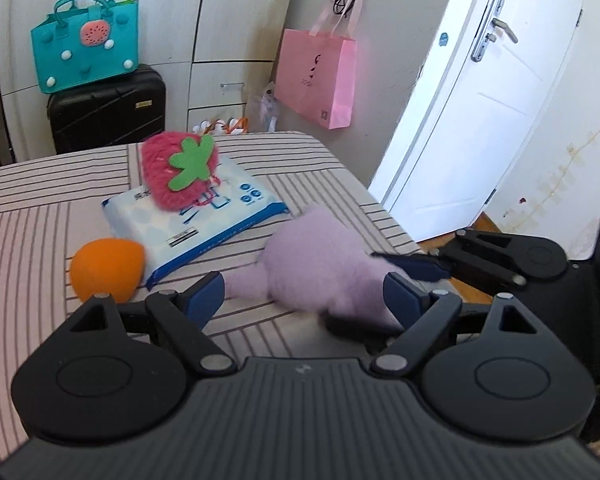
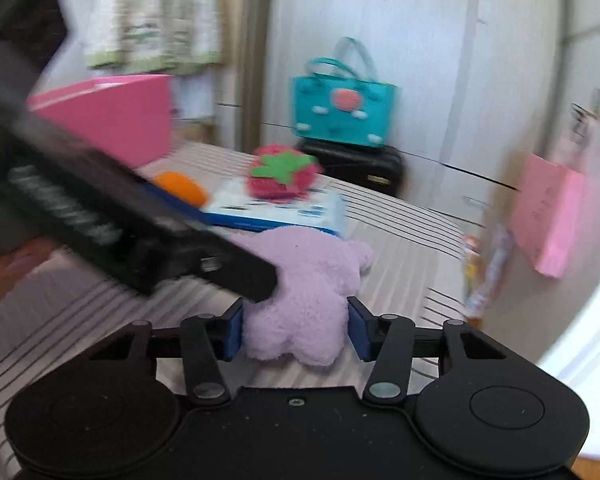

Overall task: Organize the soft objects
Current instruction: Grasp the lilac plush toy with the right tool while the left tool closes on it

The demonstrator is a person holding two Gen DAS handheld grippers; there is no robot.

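A lilac plush toy (image 1: pixel 320 268) lies on the striped bed; it also shows in the right wrist view (image 2: pixel 304 300). My right gripper (image 2: pixel 296 330) has its blue pads on both sides of the plush and grips it. My left gripper (image 1: pixel 304 300) is open around the same plush from the other side. A red plush strawberry (image 1: pixel 180 168) lies on a blue-and-white tissue pack (image 1: pixel 196 216). An orange soft ball (image 1: pixel 108 268) sits left of the pack. A pink bin (image 2: pixel 112 116) stands at the far left of the bed.
The bed's right edge (image 1: pixel 380 216) drops off near a white door (image 1: pixel 480 120). A black suitcase (image 1: pixel 108 112) with a teal bag (image 1: pixel 88 44) stands behind the bed. A pink paper bag (image 1: pixel 320 76) hangs on the wall.
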